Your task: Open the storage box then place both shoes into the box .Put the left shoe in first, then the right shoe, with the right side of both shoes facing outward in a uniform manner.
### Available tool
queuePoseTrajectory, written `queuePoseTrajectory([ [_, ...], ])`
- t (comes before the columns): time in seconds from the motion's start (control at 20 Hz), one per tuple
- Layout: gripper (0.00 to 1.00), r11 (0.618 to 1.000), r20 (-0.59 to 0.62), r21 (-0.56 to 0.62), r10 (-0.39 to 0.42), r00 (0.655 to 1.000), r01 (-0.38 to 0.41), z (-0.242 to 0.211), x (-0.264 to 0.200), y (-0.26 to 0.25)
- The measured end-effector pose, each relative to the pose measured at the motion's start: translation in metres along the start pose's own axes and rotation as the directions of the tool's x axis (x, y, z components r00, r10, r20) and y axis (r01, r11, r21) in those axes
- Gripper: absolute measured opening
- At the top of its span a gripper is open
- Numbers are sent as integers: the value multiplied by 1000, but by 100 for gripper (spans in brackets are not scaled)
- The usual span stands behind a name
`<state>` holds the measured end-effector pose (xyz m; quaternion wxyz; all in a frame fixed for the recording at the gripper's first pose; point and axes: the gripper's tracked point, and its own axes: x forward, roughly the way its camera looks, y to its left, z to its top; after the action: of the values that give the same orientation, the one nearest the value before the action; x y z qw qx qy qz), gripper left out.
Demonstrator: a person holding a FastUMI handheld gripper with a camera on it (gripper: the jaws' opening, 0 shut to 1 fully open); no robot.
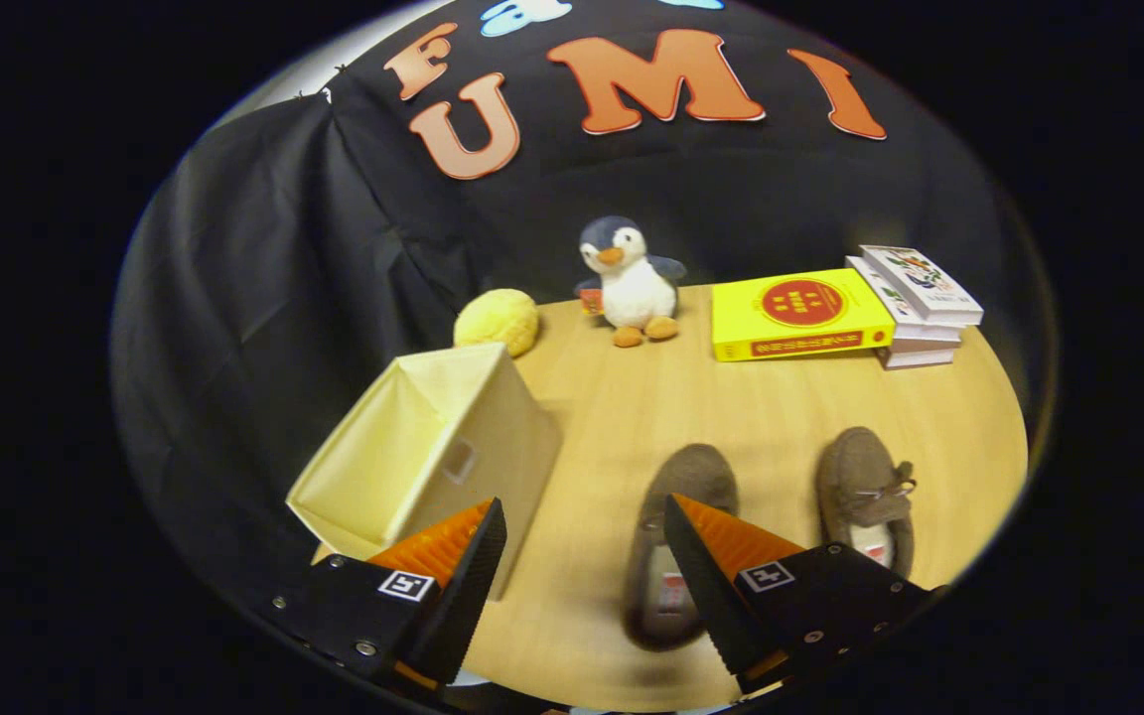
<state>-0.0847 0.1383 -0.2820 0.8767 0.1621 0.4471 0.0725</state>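
A pale yellow fabric storage box [433,447] stands on the wooden table [632,397], just ahead of my left finger, its top open and its inside bare. Two brown slippers lie toe-away on the table. The left shoe [676,477] sits under and just beyond my right finger, which covers part of its heel. Further right, past that finger, lies the right shoe [865,492], with a small bow on top. My gripper [582,511] hovers above the table, open, with bare wood between its fingers.
At the back of the table stand a plush penguin [632,283] and a yellow ball-like toy [498,320]. A yellow book [798,313] lies flat beside a short stack of books [915,303]. Black cloth walls close in the back and left.
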Motion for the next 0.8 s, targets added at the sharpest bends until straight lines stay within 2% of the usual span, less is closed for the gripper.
queuePoseTrajectory([
  [0.2,95,995,-48,-40,-94,994,92,-34,14,-48],
  [0.4,87,985,-87,-117,-135,987,125,-57,40,-71],
  [0.65,55,984,-84,-99,-156,984,148,-61,74,-83],
  [0.7,51,984,-98,-102,-153,983,143,-65,81,-83],
  [0.8,36,990,-126,-72,-133,983,124,-68,89,-77],
])
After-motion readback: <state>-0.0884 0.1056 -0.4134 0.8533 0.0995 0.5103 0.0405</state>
